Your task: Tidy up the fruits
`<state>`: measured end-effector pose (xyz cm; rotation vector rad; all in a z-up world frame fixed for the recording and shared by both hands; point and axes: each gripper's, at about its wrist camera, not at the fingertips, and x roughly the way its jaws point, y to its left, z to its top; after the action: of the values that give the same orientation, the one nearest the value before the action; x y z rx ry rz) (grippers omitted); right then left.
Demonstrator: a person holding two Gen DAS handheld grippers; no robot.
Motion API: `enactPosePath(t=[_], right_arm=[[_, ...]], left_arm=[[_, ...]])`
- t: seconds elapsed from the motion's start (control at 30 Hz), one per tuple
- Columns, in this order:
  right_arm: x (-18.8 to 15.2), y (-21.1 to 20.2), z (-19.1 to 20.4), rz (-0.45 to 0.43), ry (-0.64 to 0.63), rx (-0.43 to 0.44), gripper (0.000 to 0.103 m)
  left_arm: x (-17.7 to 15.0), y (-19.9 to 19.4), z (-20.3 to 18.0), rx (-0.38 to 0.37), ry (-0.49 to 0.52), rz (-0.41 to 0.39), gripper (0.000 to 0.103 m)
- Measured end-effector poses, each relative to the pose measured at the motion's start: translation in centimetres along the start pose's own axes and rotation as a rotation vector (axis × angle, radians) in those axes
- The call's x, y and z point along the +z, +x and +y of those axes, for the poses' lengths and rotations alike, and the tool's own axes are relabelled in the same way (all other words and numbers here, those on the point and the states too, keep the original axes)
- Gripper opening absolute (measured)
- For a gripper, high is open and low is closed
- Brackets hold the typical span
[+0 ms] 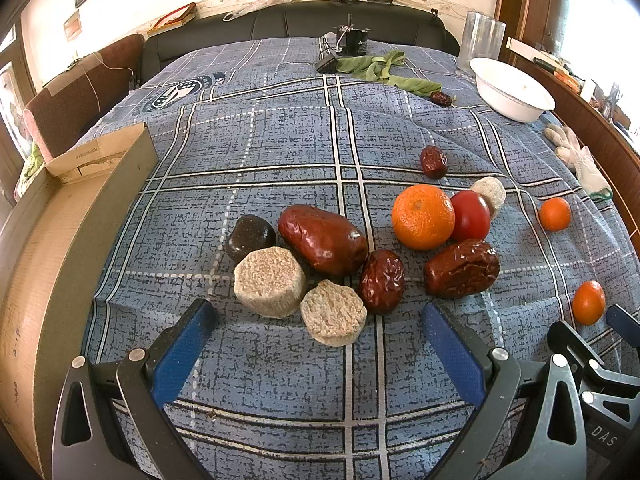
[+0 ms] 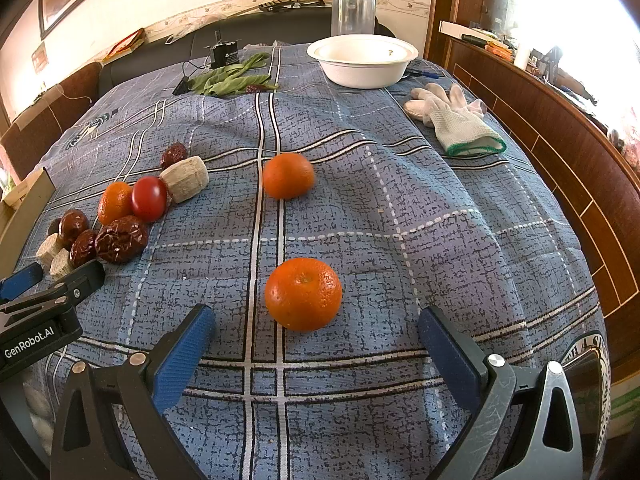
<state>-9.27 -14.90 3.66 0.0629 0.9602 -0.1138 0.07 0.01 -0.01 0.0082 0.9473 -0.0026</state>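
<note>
Gaping wide, left claw (image 1: 318,316) faces dates (image 1: 322,238); right claw (image 2: 316,322), equally apart, faces 1 mandarin (image 2: 303,293).

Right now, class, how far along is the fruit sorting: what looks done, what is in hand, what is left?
Done: nothing visible; the white bowl looks empty. In hand: nothing; the right claw is open before the nearest orange, the left claw open before the dates and pale cakes. Left: every orange, date and the tomato lies on the cloth.

Daylight flared from the window (image 2: 560,4) at right, blowing out that corner, while fisheye curvature bent the edges and the farther orange (image 2: 288,176) blurred slightly.
</note>
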Motion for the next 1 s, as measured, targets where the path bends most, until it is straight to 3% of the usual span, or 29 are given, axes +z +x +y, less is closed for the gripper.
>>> enactPosePath(t=[0.37, 0.5, 0.57, 0.73, 0.9, 1.0], right_arm=[[0.2, 0.0, -0.1, 0.026, -0.013, 0.021, 0.103], [0.6, 0.1, -0.1, 0.09, -0.007, 0.015, 0.103], [0.8, 0.1, 0.2, 0.119, -0.018, 0.023, 0.103], [0.4, 0.0, 0.0, 0.116, -0.01, 0.027, 0.103], [-0.2, -2.5, 0.6, 0.038, 0.032, 0.071, 0.103], [-0.4, -4.9, 1.6, -0.039, 0.0, 0.066, 0.103]], left_arm=[[-0.2, -0.3, 0.1, -0.081, 0.098, 0.074, 0.103], [-0.8, -2.0, 1.6, -0.147, 0.029, 0.056, 0.1], [-1.0, -3.4, 2.2, -0.145, 0.01, 0.013, 0.1], [-1.4, -9.5, 3.7, -0.059, -0.001, -0.21, 0.1], [-1.7, -15.0, 5.1, 0.03, -0.018, -0.428, 0.1], [-1.9, -17.0, 5.5, 0.048, -0.034, -0.497, 0.1]])
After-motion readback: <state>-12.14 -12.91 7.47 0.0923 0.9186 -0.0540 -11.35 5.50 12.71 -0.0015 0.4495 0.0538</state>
